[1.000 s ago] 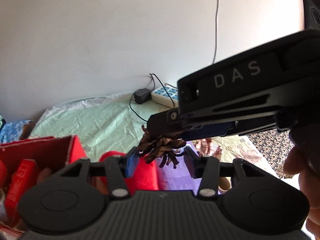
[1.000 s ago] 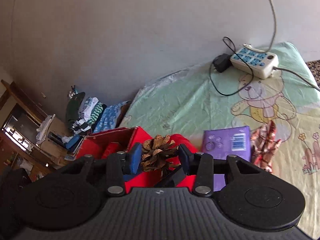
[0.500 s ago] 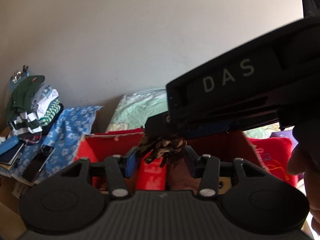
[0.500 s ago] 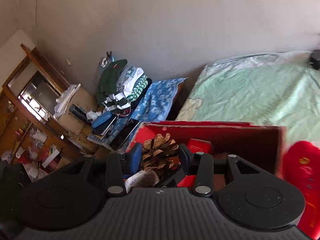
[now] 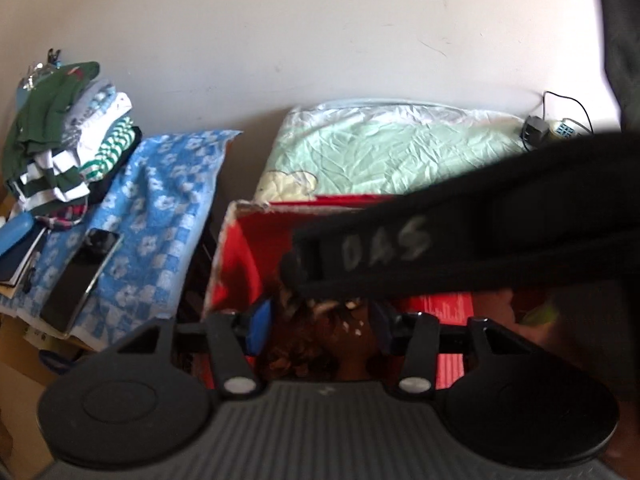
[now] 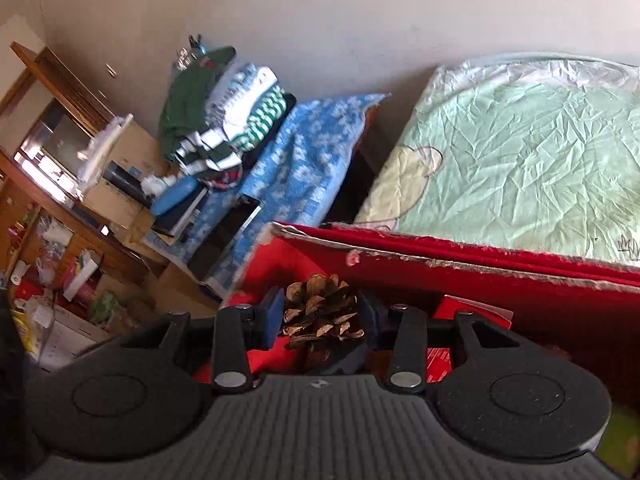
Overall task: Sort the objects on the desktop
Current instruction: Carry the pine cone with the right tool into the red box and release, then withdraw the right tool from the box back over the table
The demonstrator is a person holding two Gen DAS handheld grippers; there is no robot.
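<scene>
Right gripper (image 6: 320, 316) clamps a pine cone (image 6: 320, 314) between its pads, just over the near-left corner of the red box (image 6: 500, 276) — box interior directly beneath; left gripper (image 5: 320, 330), jaws apart, sits under the cone, holding nothing.

home bedroom, bed (image 6: 520, 168) with green cartoon sheet, folded clothes pile (image 6: 224, 112) on blue floral towel (image 6: 304, 160), cluttered wooden shelf (image 6: 52, 184), power strip (image 5: 562, 131) by plain wall
</scene>
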